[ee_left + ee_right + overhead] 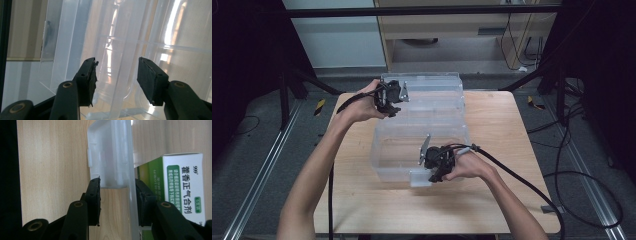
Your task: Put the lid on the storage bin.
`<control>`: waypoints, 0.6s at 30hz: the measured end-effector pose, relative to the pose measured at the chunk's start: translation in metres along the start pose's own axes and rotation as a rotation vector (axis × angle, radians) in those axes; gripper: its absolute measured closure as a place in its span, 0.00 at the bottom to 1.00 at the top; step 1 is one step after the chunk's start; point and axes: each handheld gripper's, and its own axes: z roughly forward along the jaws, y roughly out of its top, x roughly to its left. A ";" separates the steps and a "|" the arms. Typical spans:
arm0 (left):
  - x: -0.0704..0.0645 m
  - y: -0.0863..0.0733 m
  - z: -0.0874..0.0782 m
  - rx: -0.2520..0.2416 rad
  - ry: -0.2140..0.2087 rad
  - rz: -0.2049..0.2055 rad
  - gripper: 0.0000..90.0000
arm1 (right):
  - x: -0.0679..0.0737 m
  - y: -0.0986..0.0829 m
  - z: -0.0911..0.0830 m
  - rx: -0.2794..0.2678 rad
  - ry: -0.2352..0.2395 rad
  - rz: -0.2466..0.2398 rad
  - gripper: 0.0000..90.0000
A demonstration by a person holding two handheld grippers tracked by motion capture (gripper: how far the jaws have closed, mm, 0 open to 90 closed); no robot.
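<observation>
Right tool (117, 202) is spread around the bin's (422, 140) front wall and latch (107, 157), wall running lengthwise between its jaws. Left tool (116, 77), spread too, faces the raised lid (130, 45) just ahead, gripping nothing.

Left gripper (393, 97) held high at far left, forearm stretched forward, wrist bent inward; jaws apart, pads (149, 80) clear of contact. Right gripper (438, 162) low, near centre, wrist cocked inward; jaws parted, pads (94, 200) visible.
</observation>
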 end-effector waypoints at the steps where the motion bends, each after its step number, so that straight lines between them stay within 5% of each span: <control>1: 0.000 0.000 0.001 0.001 -0.003 0.001 0.56 | 0.000 0.000 0.000 -0.001 0.000 0.001 0.69; 18: -0.004 0.013 0.015 0.042 -0.014 0.063 0.65 | -0.001 0.000 0.000 -0.003 -0.002 -0.006 0.69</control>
